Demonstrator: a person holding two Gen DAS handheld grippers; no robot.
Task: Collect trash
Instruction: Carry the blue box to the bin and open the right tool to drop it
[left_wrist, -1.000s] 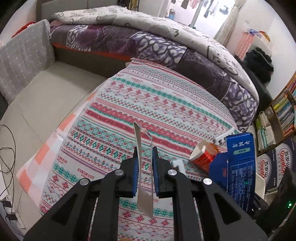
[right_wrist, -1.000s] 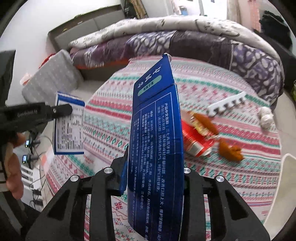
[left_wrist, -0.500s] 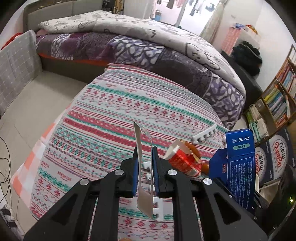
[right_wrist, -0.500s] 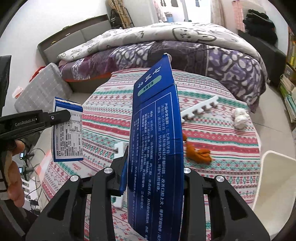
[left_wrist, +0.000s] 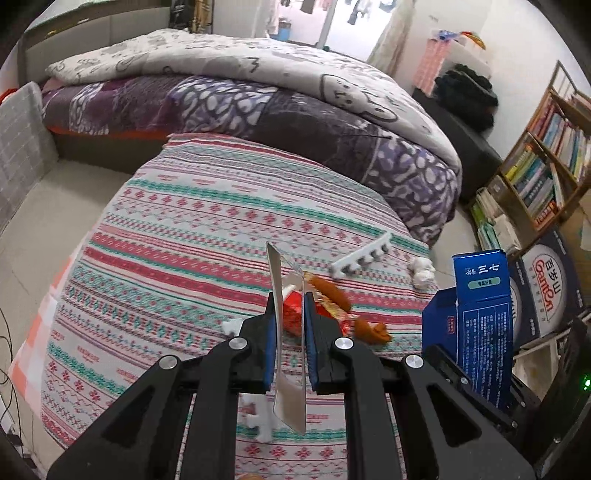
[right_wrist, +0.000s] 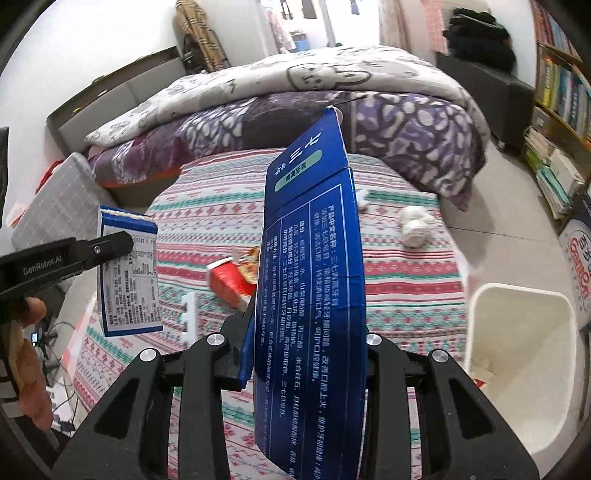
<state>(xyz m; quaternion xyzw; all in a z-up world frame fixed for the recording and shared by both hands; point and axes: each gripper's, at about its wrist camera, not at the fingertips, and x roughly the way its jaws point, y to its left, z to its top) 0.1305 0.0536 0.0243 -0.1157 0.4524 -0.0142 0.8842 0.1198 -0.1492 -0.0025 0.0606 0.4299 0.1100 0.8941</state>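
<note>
a: what's in the right gripper (right_wrist: 306, 354)?

b: tall blue toothpaste box (right_wrist: 314, 295), top flap open, standing upright between the jaws. pads are clamped on its sides, held up in the air over the table.

a: and the left gripper (left_wrist: 290, 354)?

b: jaws pinched on a thin flat packet (left_wrist: 286, 350), edge-on in its own view. from the right camera it's a blue-edged white packet with a printed label (right_wrist: 129, 273), hanging left of the box. a hand (right_wrist: 26, 354) shows at the handle.

a: loose trash?

b: on the patterned tablecloth (left_wrist: 184, 240): a red wrapper (right_wrist: 231, 278) near the middle, orange peel bits (left_wrist: 371, 330) just beside it, a white comb-like plastic strip (left_wrist: 360, 258) further back, a crumpled white tissue (right_wrist: 415, 225) toward the right edge. another white plastic piece (right_wrist: 188, 317) lies near the front.

a: bin?

b: white trash bin (right_wrist: 517, 343) on the floor just off the table's right edge, open top, right of the blue box.

a: surroundings?

b: bed with purple and grey quilt (left_wrist: 258, 99) behind the table, bookshelf (left_wrist: 546, 173) at right.
</note>
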